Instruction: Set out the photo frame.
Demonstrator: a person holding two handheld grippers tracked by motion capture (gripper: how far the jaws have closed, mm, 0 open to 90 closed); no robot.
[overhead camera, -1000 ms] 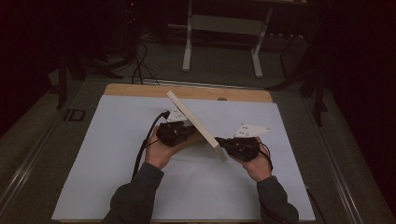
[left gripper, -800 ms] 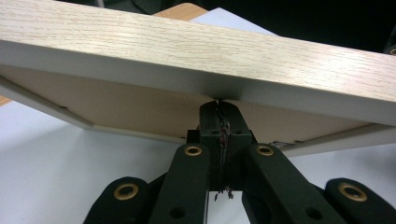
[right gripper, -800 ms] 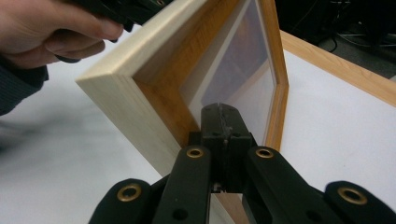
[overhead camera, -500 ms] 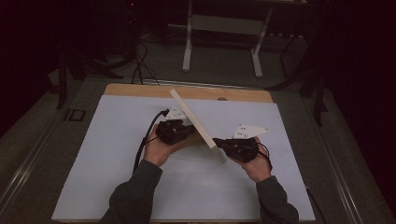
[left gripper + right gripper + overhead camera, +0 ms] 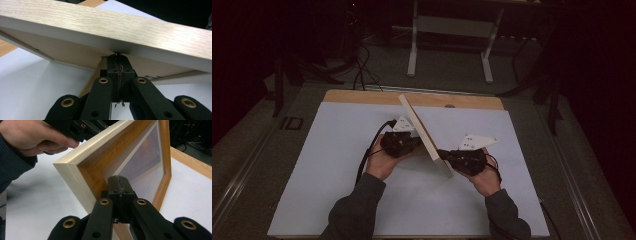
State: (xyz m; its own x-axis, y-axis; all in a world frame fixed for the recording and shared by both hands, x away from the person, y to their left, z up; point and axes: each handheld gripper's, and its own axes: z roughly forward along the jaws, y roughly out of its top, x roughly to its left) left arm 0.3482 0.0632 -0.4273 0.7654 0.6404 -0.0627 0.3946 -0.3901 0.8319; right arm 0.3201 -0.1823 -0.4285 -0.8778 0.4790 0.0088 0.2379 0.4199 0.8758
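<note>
The pale oak picture frame with a glazed front (image 5: 424,134) stands on edge near the middle of the white-covered worktop (image 5: 327,170), tipped between the 2 tongs. Its long axis runs diagonally in the high view, from the far end near the bare wooden strip (image 5: 362,96) at the worktop's back down to the near corner by the right hand. The glazed front (image 5: 143,160) faces the right tongs; the plain brown back (image 5: 62,53) leans toward the left ones.

The left tongs (image 5: 117,58) are closed, their tip pressed up under the frame's rear edge. The right tongs (image 5: 120,185) are also closed, their tip set against the inner lip of the front moulding. Neither pair clasps the wood, so the frame looks propped and pinched between 2 blunt points rather than gripped.

That is the risk, as I judge it: if either hand eases off or slides along the smooth rail, the frame could pivot on its lower edge and fall flat, glass side down or onto a corner. A push from the right tip could also skid onto the glazing and mark it.
</note>
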